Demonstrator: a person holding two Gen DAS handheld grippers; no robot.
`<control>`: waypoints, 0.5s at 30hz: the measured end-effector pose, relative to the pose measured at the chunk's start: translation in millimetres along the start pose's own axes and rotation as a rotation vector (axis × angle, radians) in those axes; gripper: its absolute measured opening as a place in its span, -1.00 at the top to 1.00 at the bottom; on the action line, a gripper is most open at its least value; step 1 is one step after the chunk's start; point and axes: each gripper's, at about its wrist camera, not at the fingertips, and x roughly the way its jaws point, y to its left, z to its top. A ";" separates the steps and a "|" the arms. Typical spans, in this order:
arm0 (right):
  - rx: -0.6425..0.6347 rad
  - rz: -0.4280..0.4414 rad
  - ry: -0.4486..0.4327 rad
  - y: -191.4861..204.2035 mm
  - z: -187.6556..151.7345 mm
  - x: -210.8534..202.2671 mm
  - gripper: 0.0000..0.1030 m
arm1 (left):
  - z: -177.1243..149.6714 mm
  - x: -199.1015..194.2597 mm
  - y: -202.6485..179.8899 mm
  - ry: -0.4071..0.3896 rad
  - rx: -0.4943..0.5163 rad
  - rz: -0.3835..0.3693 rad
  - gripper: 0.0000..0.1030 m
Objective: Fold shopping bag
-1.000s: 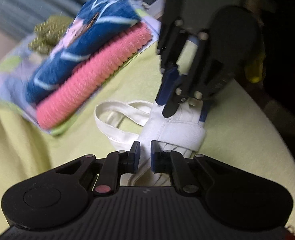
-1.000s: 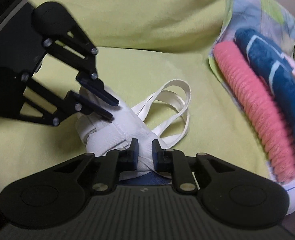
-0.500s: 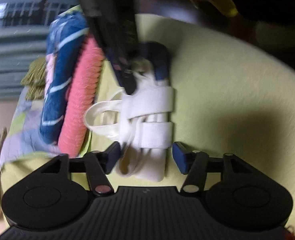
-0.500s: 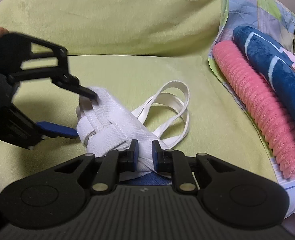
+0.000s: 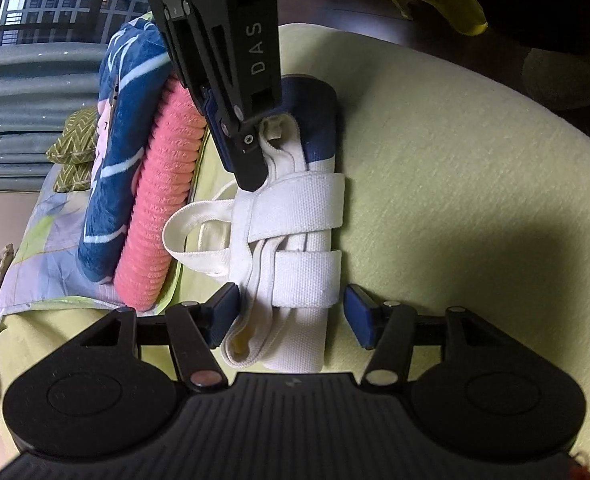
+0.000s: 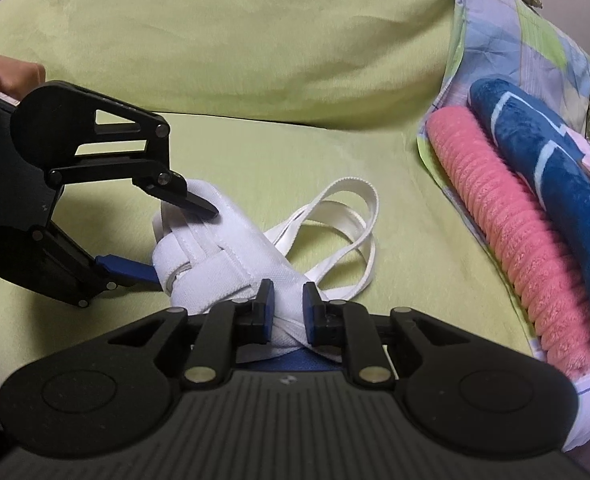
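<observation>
The white shopping bag [image 5: 295, 240] lies rolled into a tight bundle on the yellow-green sofa cushion [image 5: 455, 200], its own straps wrapped across it in two bands and a loose strap loop [image 6: 347, 220] trailing toward the folded textiles. One end of the bundle sits between the spread fingers of the left gripper [image 5: 291, 314], whose jaws have just been opening; the left pad seems to brush the fabric, though the right pad stands clear, so nothing is clamped. At the bundle's other end the right gripper [image 6: 288, 306] is clenched narrowly on the bag's fabric, beside a dark blue part of the bag. Just beside the bag, a pink ribbed towel [image 6: 515, 248] and a blue patterned towel [image 6: 555, 160] rest on a pastel patchwork cloth [image 6: 495, 40].
</observation>
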 end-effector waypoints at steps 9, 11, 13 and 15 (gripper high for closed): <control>-0.137 -0.131 -0.021 2.3 8.9 -12.1 -0.19 | -0.1 -3.3 -1.2 0.002 -0.008 -0.001 -0.16; -0.224 -0.118 -0.049 11.8 2.9 -25.0 -0.21 | -0.7 -3.8 -1.3 -0.001 -0.009 -0.001 -0.16; -0.350 -0.101 -0.071 25.4 -6.7 -36.3 -0.34 | -1.7 -4.5 -1.5 -0.004 -0.012 -0.002 -0.16; -0.521 -0.075 -0.032 43.4 -21.3 -35.7 -0.41 | -2.3 -4.8 -1.8 -0.007 -0.012 0.000 -0.16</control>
